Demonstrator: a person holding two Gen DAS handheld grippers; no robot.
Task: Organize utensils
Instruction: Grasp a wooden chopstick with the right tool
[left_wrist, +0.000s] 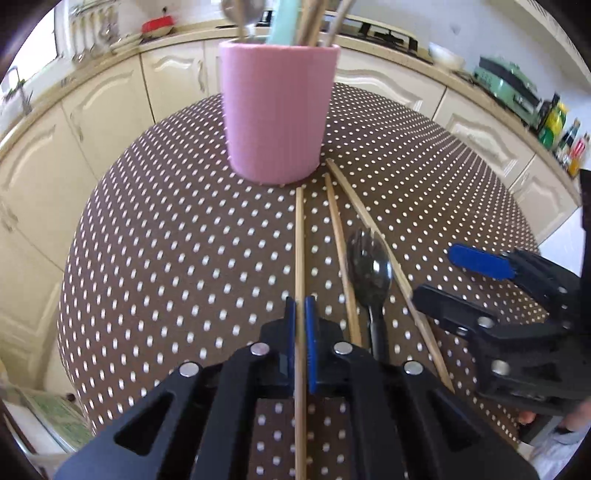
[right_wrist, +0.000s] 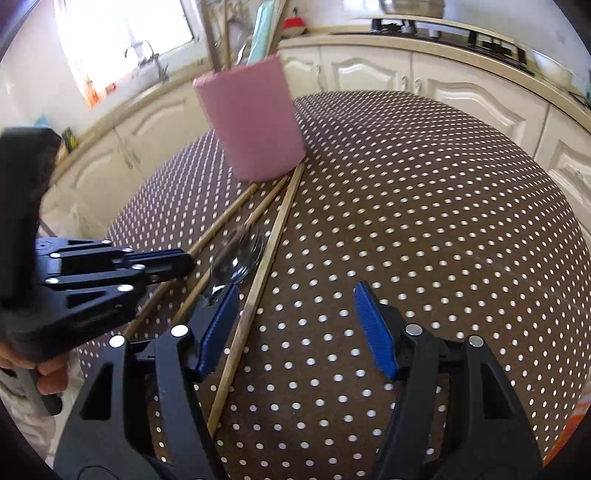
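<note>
Left wrist view looks along the left hand-held gripper (left_wrist: 300, 314), whose blue pads are pressed onto a wooden chopstick (left_wrist: 299, 236) that runs straight ahead until its far tip lies just short of the base of the pink cup (left_wrist: 277, 110). That cup stands upright on the polka-dot bench (left_wrist: 166, 240) and holds a metal spoon (left_wrist: 242, 13), a pale turquoise handle (left_wrist: 282, 22) and several wooden sticks, all leaning out of its mouth. Just right of the pinched chopstick lies a second chopstick (left_wrist: 341, 258), its far end also pointing at the cup's base, and a third chopstick (left_wrist: 388, 266) slants away from beside the cup toward the right hand-held gripper (left_wrist: 447, 275). Between those two rests a dark metal spork (left_wrist: 371, 269), tines toward the cup. In the right wrist view the right hand-held gripper (right_wrist: 297, 325) hangs spread wide above the bench, nothing between its blue pads; its left pad sits over the spork (right_wrist: 238, 258) handle, beside the third chopstick (right_wrist: 258, 280). Cream cabinets (left_wrist: 110, 110) ring the bench behind the cup.
</note>
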